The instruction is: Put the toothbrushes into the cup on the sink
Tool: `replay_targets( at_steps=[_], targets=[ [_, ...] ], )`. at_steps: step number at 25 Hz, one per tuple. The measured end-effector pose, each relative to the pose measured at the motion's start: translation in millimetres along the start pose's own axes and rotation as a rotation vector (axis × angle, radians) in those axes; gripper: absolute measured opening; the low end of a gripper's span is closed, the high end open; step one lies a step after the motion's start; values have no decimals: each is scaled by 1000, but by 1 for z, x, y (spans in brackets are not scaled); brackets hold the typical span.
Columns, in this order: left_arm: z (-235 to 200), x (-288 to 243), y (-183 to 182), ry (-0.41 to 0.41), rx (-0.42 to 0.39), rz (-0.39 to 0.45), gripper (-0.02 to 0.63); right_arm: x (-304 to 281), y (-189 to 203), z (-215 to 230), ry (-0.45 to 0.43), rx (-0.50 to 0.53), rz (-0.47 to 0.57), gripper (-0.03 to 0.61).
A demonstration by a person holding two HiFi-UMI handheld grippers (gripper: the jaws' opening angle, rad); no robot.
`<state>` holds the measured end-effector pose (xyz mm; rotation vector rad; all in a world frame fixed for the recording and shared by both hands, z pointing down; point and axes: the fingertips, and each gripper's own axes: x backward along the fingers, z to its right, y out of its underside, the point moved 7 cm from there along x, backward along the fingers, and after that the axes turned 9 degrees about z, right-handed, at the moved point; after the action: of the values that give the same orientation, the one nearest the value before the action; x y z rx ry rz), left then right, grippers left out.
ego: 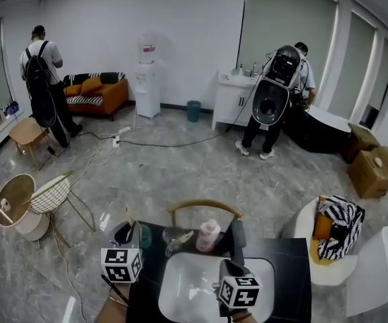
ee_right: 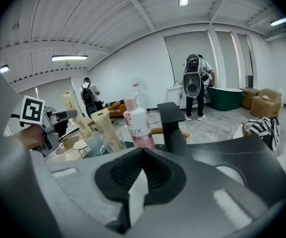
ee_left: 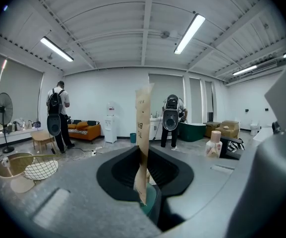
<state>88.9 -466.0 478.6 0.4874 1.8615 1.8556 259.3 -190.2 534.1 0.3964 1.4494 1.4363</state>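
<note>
The left gripper is clamping one paper-wrapped toothbrush upright, left of the sink. A second toothbrush is standing in the cup behind the sink. The right gripper is hovering above the sink, closed and empty.

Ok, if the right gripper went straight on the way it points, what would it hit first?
Probably the white plastic bottle with a pink cap, standing straight beyond the shut, empty right gripper. The black faucet rises close beside it on the right, so a small drift would meet that.
</note>
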Motion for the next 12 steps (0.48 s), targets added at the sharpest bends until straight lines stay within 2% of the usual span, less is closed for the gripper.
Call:
replay_targets(
  at_steps=[12],
  targets=[
    [-1, -14, 31, -18, 7, -61, 51, -15, 9, 6, 3, -13, -38, 3]
  ],
)
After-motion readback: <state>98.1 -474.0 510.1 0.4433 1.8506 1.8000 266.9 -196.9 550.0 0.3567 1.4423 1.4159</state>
